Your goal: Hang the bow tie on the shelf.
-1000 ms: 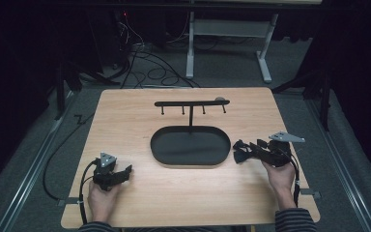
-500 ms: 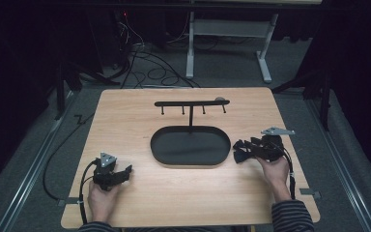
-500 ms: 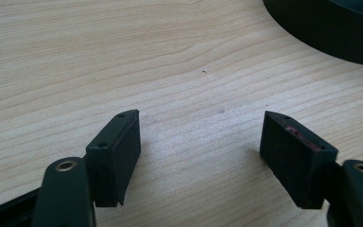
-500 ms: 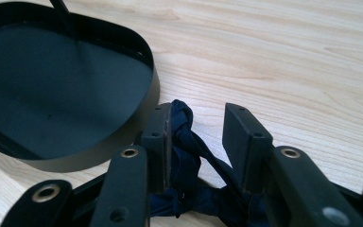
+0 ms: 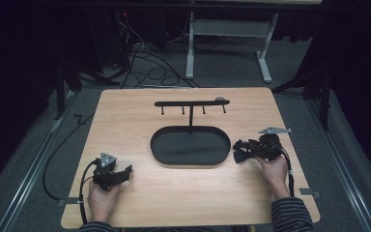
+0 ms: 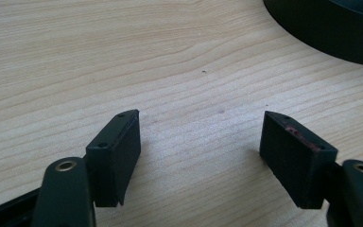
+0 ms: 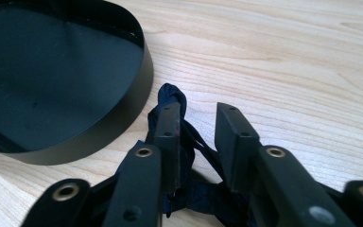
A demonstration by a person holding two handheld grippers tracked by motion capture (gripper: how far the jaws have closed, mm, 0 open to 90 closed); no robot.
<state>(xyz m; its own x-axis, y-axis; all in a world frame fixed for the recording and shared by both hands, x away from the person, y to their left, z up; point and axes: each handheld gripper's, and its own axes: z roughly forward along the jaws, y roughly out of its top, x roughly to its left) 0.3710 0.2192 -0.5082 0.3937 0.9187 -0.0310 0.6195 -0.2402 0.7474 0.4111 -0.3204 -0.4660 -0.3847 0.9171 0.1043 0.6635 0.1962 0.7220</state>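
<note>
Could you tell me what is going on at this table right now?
A person sits at a light wooden table with a tool in each hand. The right tool has just been closing its jaws around a dark blue fabric band lying beside a black oval metal tray; whether the pads press it yet is unclear. A black T-shaped hook stand rises from the tray's far edge. The left tool rests on the bare wood, jaws open and empty.
</note>
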